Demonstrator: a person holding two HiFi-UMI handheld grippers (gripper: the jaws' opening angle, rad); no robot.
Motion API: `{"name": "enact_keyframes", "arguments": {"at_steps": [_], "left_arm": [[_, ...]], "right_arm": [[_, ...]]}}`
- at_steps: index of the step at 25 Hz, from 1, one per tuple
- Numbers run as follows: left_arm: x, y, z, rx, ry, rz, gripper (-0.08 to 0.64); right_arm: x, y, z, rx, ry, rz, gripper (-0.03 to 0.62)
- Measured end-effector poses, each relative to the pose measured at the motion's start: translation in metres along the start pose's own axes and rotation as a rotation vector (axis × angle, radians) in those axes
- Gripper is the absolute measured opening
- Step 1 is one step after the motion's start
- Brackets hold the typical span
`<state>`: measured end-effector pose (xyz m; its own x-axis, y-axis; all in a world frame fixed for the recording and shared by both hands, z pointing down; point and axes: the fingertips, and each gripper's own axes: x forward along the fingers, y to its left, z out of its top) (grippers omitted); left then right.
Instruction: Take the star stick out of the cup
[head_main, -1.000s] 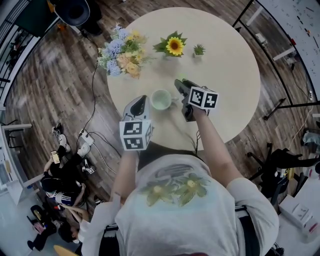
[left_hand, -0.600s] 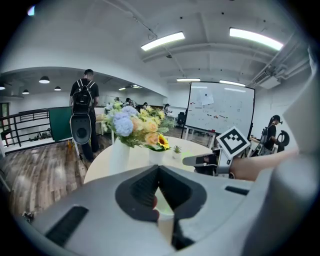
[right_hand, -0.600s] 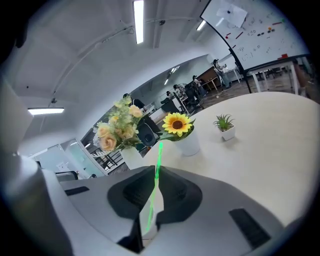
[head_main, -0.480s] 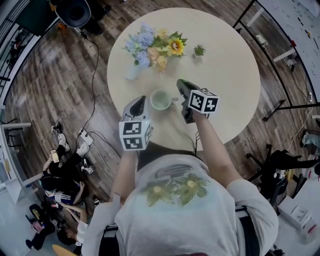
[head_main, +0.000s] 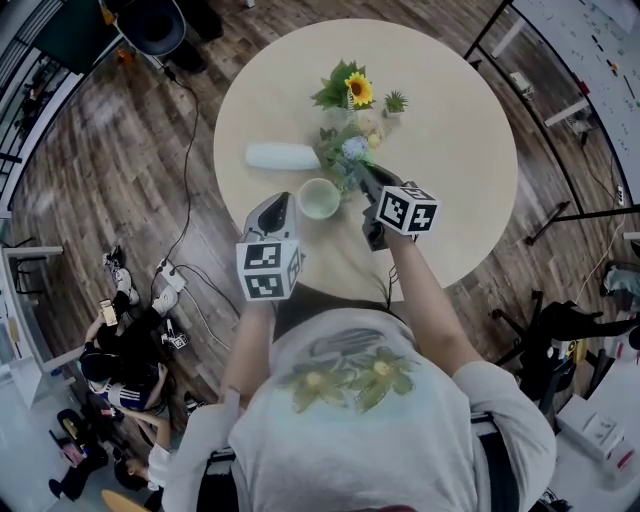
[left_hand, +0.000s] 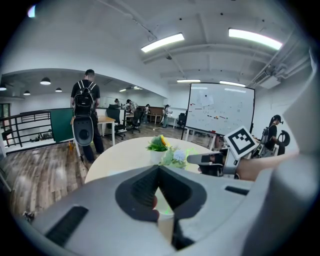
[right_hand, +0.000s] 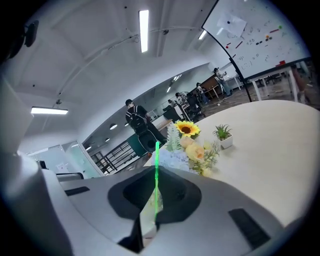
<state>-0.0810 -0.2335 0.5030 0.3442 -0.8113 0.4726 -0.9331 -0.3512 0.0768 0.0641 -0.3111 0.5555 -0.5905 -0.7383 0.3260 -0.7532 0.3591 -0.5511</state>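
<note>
Green and thin, the star stick (right_hand: 156, 160) stands straight up through the right gripper (right_hand: 154, 197), whose jaws have drawn in on its shaft with no gap either side. I cannot make out the star end, nor whether the lower end has cleared the cup (head_main: 318, 198), which sits just to that gripper's left and slightly below its tip. The left gripper (left_hand: 161, 200) has its jaws almost together too, with what looks like the pale wall of the cup pinched in the narrow slot between them. So one gripper steadies the cup while the other holds the stick.

What has changed in the last second is not the grippers, which have barely shifted. The white vase (head_main: 283, 156) that stood upright far ahead of the left gripper now lies on its side just ahead of it. Its flowers (head_main: 345, 150) now lie close in front of the right gripper's tip. The sunflower pot (head_main: 352, 90) stands further ahead on the surface (head_main: 450, 160).

To my eye the grasp is made and the lift is what remains. With the blooms crowding the front, pulling straight up looks safer than pulling forward.
</note>
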Motion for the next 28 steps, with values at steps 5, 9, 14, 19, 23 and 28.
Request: {"name": "enact_keyframes", "arguments": {"at_steps": [5, 9, 14, 19, 23, 28], "left_arm": [[-0.002, -0.003, 0.002, 0.004, -0.004, 0.004, 0.003], [-0.005, -0.004, 0.004, 0.006, -0.01, 0.008, 0.003], [-0.007, -0.003, 0.003, 0.004, -0.016, 0.01, 0.003], [-0.007, -0.001, 0.005, -0.003, -0.02, 0.004, 0.003], [-0.005, -0.001, 0.008, -0.004, -0.025, -0.007, 0.003], [-0.004, 0.001, 0.012, 0.006, -0.022, -0.031, 0.003]], "right_arm": [[-0.008, 0.005, 0.005, -0.013, -0.02, 0.015, 0.029], [-0.015, 0.012, 0.012, -0.038, -0.048, 0.027, 0.029], [-0.02, 0.024, 0.019, -0.085, -0.064, 0.049, 0.029], [-0.025, 0.035, 0.029, -0.108, -0.074, 0.051, 0.029], [-0.03, 0.044, 0.039, -0.117, -0.085, 0.056, 0.029], [-0.037, 0.061, 0.051, -0.167, -0.106, 0.049, 0.029]]}}
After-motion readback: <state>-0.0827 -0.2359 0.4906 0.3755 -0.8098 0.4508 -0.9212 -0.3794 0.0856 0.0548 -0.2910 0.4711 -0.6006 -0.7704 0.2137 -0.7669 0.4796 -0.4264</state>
